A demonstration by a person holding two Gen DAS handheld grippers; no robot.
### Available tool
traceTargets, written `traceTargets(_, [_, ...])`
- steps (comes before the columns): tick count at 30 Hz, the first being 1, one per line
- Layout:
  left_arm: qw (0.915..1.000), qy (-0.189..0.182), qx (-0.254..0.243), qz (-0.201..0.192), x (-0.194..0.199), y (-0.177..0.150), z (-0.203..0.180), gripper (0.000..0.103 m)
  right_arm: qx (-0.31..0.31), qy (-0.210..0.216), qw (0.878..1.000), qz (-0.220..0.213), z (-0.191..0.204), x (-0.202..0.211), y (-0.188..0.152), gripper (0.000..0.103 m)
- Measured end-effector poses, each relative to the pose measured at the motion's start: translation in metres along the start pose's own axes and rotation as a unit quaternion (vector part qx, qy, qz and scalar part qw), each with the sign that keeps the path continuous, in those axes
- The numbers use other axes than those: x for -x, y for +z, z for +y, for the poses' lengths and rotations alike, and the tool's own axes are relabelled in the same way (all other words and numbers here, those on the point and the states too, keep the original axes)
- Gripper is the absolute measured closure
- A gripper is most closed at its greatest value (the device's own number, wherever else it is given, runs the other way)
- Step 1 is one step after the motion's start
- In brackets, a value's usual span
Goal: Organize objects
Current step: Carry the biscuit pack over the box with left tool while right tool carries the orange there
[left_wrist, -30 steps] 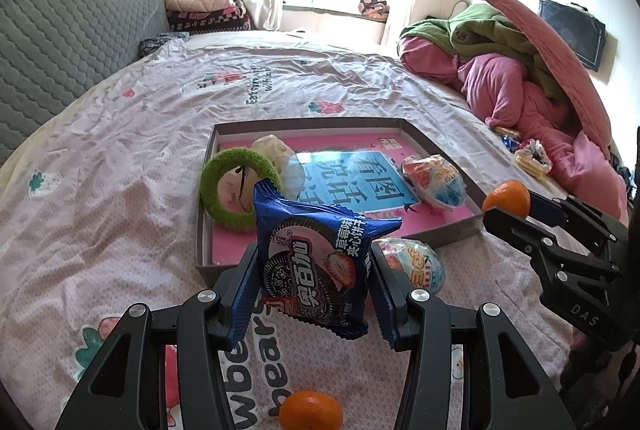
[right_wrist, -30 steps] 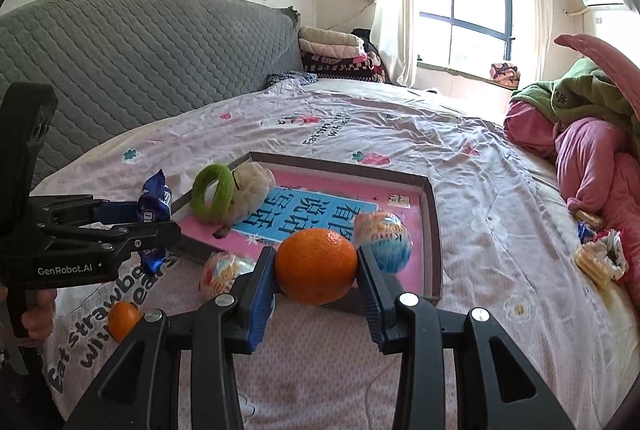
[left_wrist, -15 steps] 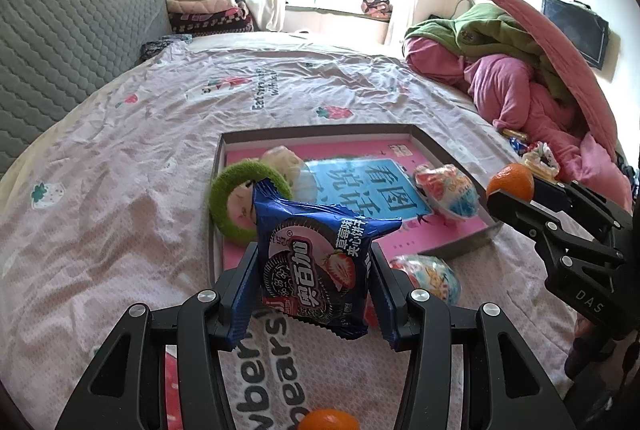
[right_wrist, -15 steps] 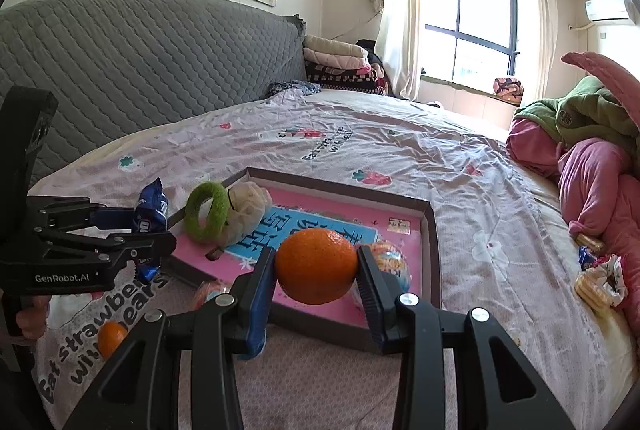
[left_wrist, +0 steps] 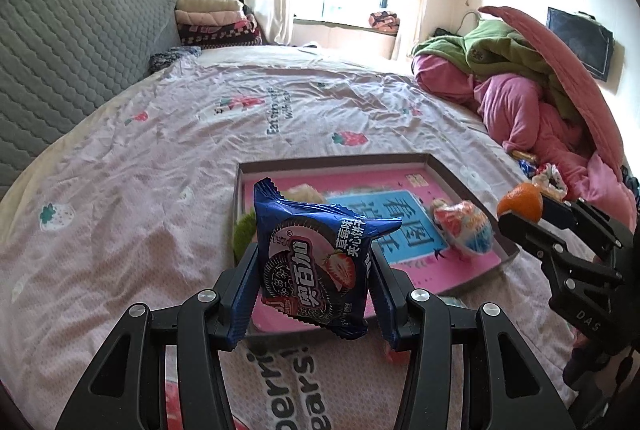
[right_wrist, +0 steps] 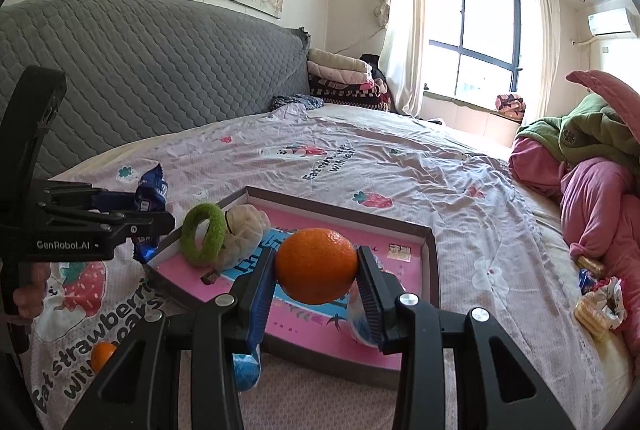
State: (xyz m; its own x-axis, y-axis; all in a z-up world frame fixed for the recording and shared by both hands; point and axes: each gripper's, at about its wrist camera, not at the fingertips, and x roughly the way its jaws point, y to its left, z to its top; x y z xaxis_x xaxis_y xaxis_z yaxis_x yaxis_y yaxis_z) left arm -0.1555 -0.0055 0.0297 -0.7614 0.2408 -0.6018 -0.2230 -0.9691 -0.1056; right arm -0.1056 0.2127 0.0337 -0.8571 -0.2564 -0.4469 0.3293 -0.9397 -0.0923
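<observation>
Both grippers have moved fwd/up over the tray [left_wrist: 448,169] since 1 s ago; the loose orange [right_wrist: 103,356] on the bed [left_wrist: 160,133] now shows only in the right wrist view. Left gripper [left_wrist: 314,284]: fingers clamped on the blue biscuit pack [left_wrist: 316,262], held upright above the tray's near edge. Right gripper [right_wrist: 316,284]: fingers clamped on an orange [right_wrist: 316,265], above the tray's near side. In the tray: green ring [right_wrist: 202,238], pale bundle [right_wrist: 246,230], wrapped egg [left_wrist: 464,228], on a pink book [right_wrist: 332,326]. A 2nd egg [right_wrist: 246,370] lies on the bed just outside the tray.
</observation>
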Motion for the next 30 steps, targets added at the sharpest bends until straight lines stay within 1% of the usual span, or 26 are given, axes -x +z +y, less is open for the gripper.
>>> traceTargets(5, [0.9999,0.005,0.0,-0.009,0.0,0.009,0.006,0.051,0.006,0.001,1.0,-0.007,0.0,-0.003,0.004,0.063])
traceTargets(12, [0.9999,0.01,0.008,-0.007,-0.013,0.017,0.015,0.051,0.011,0.006,1.0,-0.004,-0.001,-0.016,0.009,0.063])
traceTargets(16, [0.9998,0.001,0.019,0.005,-0.026,0.017,0.019,0.051,0.008,0.009,1.0,0.005,-0.001,-0.027,0.008,0.063])
traceTargets(23, [0.9994,0.004,0.024,0.026,-0.05,0.011,0.026,0.051,-0.004,0.02,1.0,0.021,-0.005,-0.043,0.006,0.063])
traceTargets(30, [0.9989,0.003,0.017,0.043,-0.063,0.002,0.023,0.051,-0.008,0.026,0.999,0.041,-0.007,-0.057,-0.002,0.063])
